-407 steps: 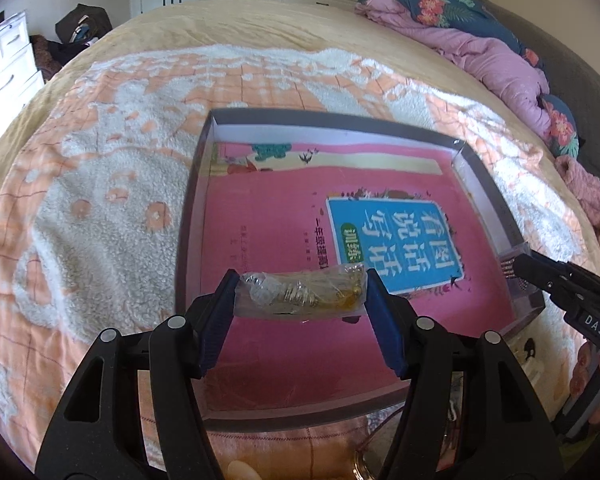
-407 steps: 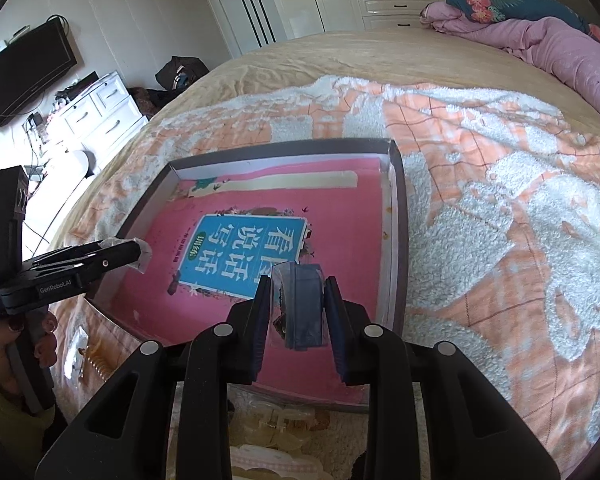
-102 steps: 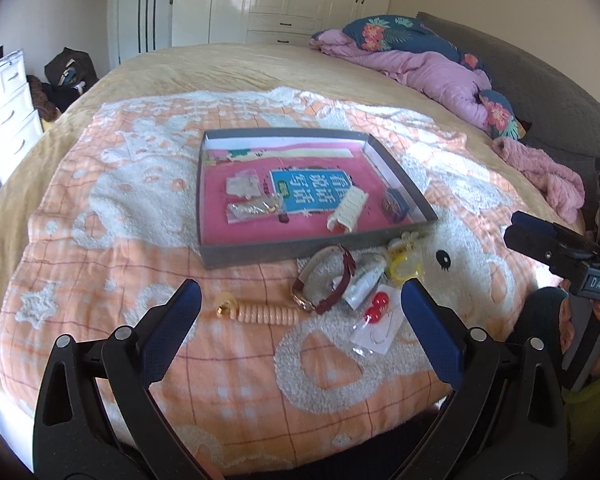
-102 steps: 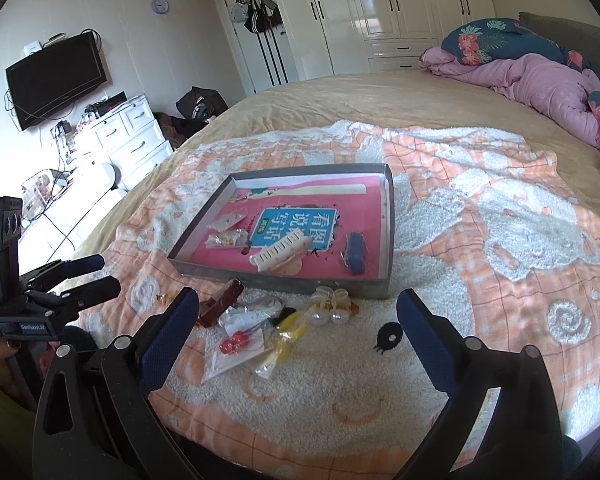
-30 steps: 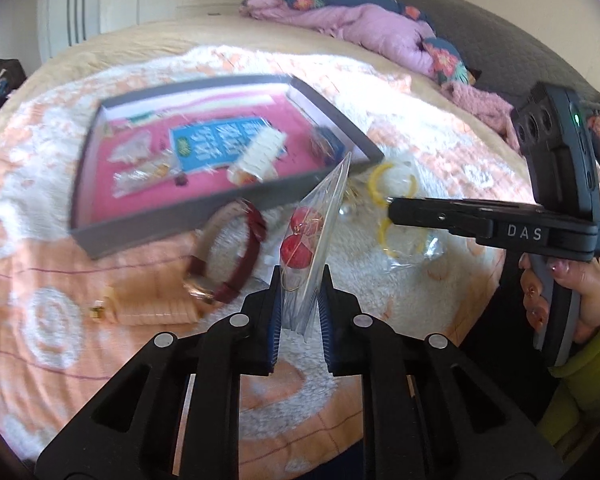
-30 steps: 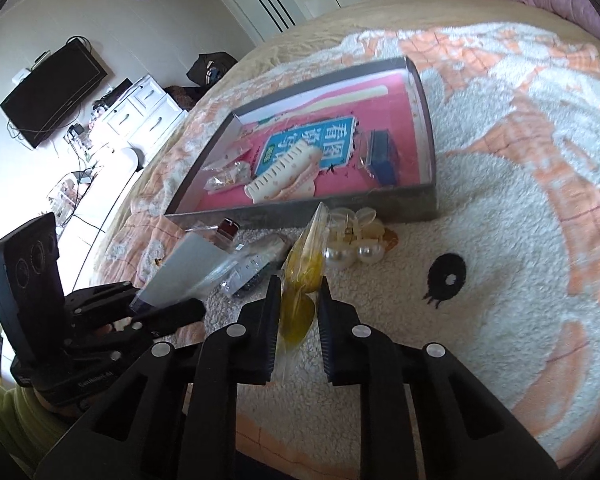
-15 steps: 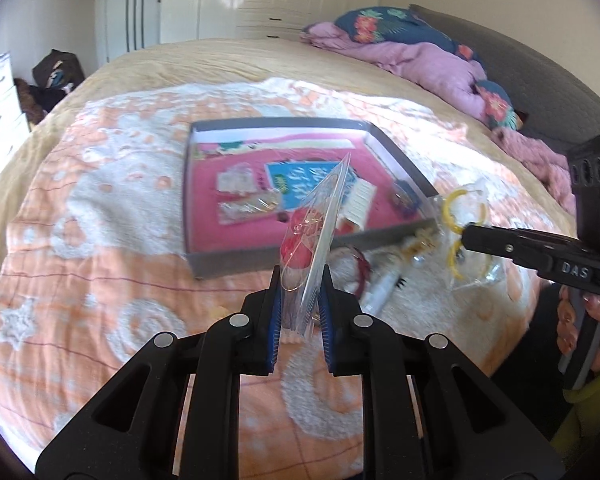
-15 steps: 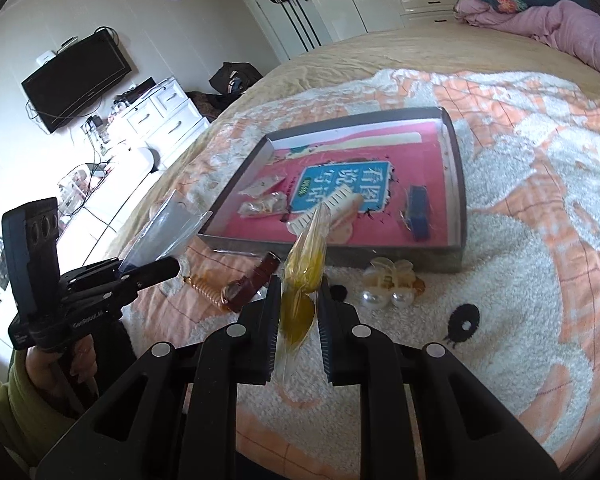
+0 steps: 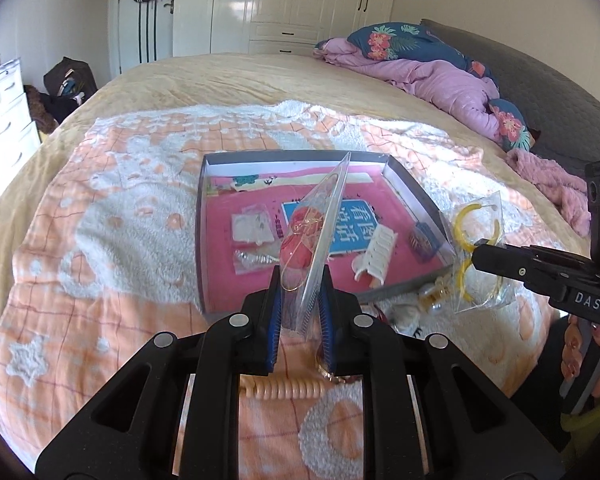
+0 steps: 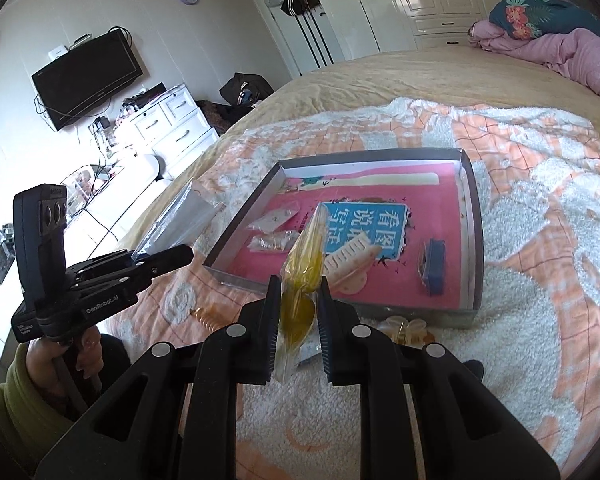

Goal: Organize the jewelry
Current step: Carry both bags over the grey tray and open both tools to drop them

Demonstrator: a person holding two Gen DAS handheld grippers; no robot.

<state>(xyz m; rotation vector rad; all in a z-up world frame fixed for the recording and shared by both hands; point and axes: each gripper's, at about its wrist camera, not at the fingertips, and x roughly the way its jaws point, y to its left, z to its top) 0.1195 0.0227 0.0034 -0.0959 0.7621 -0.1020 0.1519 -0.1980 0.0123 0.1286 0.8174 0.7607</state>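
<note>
A grey tray [image 9: 410, 185] with a pink floor lies on the bed; it also shows in the right wrist view [image 10: 476, 216]. In it lie two small clear bags [image 9: 252, 227], a white hair clip [image 9: 374, 250] and a blue clip [image 9: 422, 240]. My left gripper [image 9: 300, 304] is shut on a clear bag of red earrings [image 9: 304, 236], held above the blanket in front of the tray. My right gripper [image 10: 299, 312] is shut on a clear bag of yellow rings [image 10: 302, 280], also held in front of the tray.
Loose on the orange-and-white blanket [image 9: 112, 240] before the tray lie a peach spiral hair tie [image 9: 280, 390] and a pearl clip [image 10: 404, 326]. A purple quilt [image 9: 432, 76] lies at the far right. White drawers [image 10: 168, 120] and a TV stand left of the bed.
Both grippers have lifted higher and drawn back with their bags. The tray now sits farther ahead, more centred in both views.
</note>
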